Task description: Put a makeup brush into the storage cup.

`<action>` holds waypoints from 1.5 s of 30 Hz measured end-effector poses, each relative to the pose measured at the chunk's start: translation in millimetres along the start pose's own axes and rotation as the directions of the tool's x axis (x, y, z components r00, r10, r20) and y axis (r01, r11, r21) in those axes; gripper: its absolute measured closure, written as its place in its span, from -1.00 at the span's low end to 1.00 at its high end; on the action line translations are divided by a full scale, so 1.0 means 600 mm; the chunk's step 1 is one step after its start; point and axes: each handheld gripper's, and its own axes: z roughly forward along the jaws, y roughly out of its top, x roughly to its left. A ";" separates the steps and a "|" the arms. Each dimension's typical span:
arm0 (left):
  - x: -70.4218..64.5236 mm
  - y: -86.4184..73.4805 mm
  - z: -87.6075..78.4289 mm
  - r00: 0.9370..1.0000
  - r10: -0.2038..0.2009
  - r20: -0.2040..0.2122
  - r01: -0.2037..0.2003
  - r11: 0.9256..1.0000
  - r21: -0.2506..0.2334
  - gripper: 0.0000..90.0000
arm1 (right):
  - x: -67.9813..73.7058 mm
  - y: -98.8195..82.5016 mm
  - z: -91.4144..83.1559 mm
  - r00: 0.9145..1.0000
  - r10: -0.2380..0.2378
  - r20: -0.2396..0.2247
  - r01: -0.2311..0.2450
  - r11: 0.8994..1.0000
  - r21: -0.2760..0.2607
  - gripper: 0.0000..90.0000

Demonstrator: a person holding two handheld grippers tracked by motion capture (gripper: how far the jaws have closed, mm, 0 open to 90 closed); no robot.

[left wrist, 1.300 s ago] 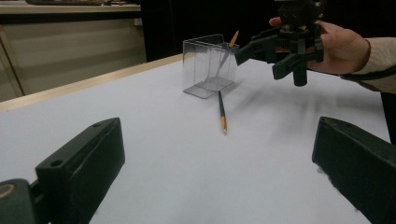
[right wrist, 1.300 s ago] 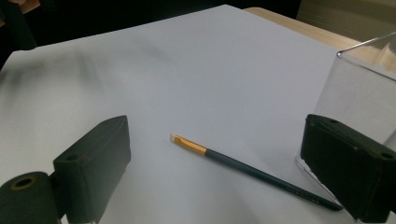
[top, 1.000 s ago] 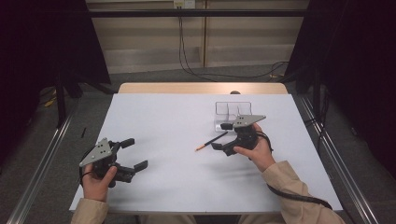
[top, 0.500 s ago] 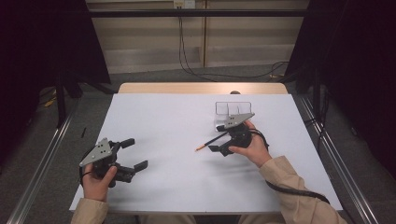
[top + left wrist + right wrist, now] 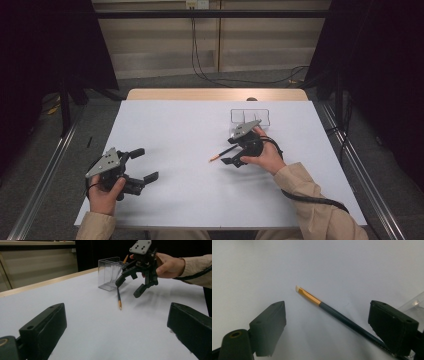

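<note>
This looks like a lab or recording booth set up for data collection. A white-topped table stands alone between black curtains that close off both sides (nothing domestic about them). Metal rails run along the grey floor beside the table, and loose black cables hang down a plain beige wall panel from a socket box at the top.
</note>
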 end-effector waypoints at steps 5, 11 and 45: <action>0.000 0.000 0.001 1.000 0.002 0.002 -0.002 1.000 0.003 -0.95 | -0.006 -0.001 0.008 1.000 -0.013 -0.005 0.014 1.000 0.020 -0.62; 0.001 -0.001 0.004 1.000 -0.005 0.009 0.004 1.000 0.005 -0.94 | -0.009 -0.003 0.014 1.000 -0.017 -0.006 0.017 0.998 0.054 -0.57; 0.000 0.001 0.004 1.000 0.003 0.001 -0.003 1.000 0.001 -0.94 | 0.001 -0.007 -0.005 0.999 0.024 -0.022 -0.019 0.977 0.211 0.86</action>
